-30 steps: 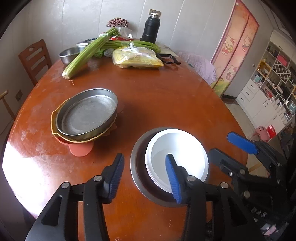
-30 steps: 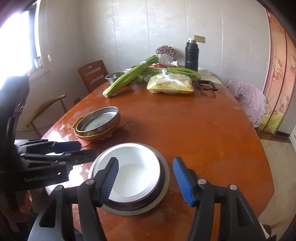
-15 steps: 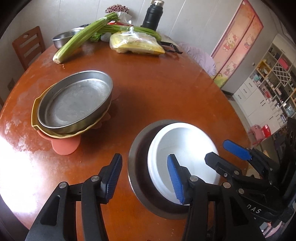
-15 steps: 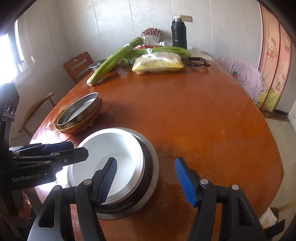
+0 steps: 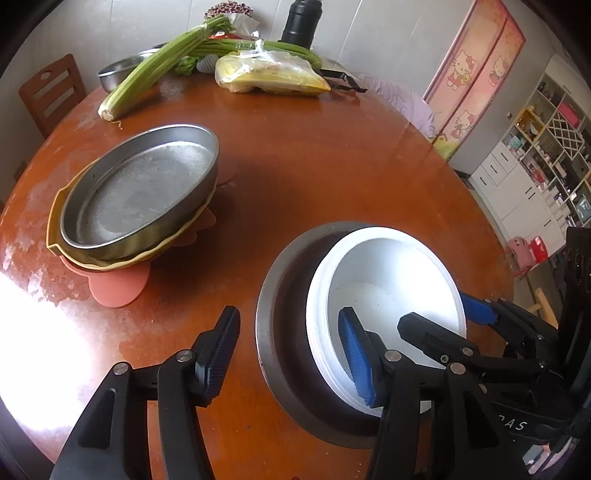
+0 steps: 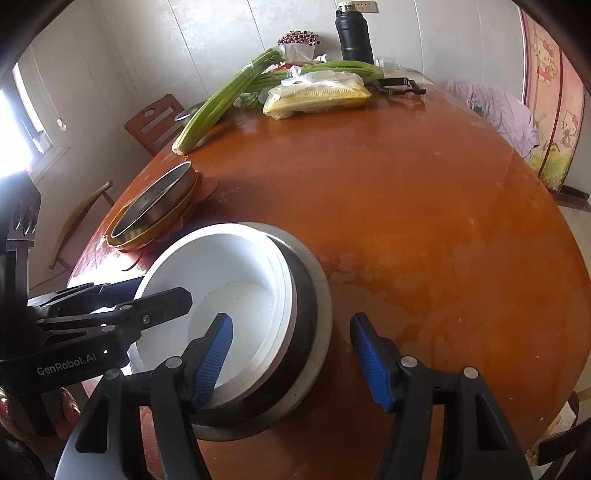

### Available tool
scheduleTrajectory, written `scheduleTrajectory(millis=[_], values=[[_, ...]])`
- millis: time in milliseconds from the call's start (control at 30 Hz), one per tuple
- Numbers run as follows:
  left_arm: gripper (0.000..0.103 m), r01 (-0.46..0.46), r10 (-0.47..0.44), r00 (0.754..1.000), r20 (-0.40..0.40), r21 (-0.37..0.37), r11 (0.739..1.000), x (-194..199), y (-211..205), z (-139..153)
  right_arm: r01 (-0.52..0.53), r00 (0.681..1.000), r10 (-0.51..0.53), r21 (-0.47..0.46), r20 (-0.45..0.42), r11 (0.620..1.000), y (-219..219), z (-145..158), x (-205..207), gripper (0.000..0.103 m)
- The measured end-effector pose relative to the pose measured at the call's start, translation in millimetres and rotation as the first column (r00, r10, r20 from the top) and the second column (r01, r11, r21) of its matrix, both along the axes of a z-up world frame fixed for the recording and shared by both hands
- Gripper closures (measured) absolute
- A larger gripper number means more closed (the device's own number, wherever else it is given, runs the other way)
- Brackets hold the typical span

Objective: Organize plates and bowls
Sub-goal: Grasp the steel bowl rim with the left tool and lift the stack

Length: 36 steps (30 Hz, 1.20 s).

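A white bowl (image 5: 388, 266) (image 6: 229, 266) sits nested inside a wider steel bowl (image 5: 280, 295) (image 6: 321, 314) near the front of the brown table (image 5: 332, 166). My left gripper (image 5: 286, 356) straddles the bowls' left walls, one blue pad inside the white bowl and the other over the table. Its jaws are opening and no pad presses on a rim. My right gripper (image 6: 291, 358) straddles the opposite side the same way, open with gaps showing. A steel pan (image 5: 140, 192) (image 6: 155, 206) rests on a yellow plate and a pink plate to the left.
Celery stalks (image 5: 159, 70), a bagged yellow food pack (image 5: 273, 74), a black flask (image 6: 352, 33) and another steel bowl (image 5: 122, 70) crowd the far side. A wooden chair (image 5: 51, 92) stands beyond the left rim. The table edge runs just under both grippers.
Both grippers have sunk toward the nested bowls and tilted further down. Each one's inner finger now dips into the white bowl. The bowls and the plate stack have stayed put.
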<state>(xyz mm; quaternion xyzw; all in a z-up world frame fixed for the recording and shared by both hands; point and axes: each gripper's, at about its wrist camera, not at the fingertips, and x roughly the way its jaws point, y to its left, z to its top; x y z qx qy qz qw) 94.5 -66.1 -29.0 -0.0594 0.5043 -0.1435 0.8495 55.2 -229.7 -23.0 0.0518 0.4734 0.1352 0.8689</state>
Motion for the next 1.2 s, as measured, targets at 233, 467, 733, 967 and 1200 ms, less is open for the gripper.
scheduleTrajectory(millis=[233, 467, 733, 967, 1200], values=[[0.046, 0.022, -0.022, 1.000, -0.008, -0.009, 1.000, -2, -3, -5, -0.005, 1.000, 0.006, 0.038, -0.022, 0.999, 0, -5, 0, 0.037], [0.046, 0.029, -0.029, 1.000, -0.010, 0.011, 1.000, -4, -6, -10, -0.017, 1.000, 0.017, 0.020, -0.005, 1.000, 4, -8, -4, 0.038], [0.056, 0.034, -0.034, 0.999, -0.013, 0.005, 0.999, -4, -11, -10, -0.043, 0.999, 0.042, 0.019, 0.027, 0.999, 8, -5, -7, 0.048], [0.057, 0.026, -0.026, 1.000, -0.017, 0.010, 1.000, -5, -12, -9, -0.043, 0.999, 0.042, 0.029, 0.024, 0.999, 8, -6, -6, 0.049], [0.057, 0.021, -0.021, 1.000, -0.017, 0.014, 1.000, -7, -13, -8, -0.042, 0.999, 0.041, 0.034, 0.022, 0.999, 8, -5, -5, 0.049]])
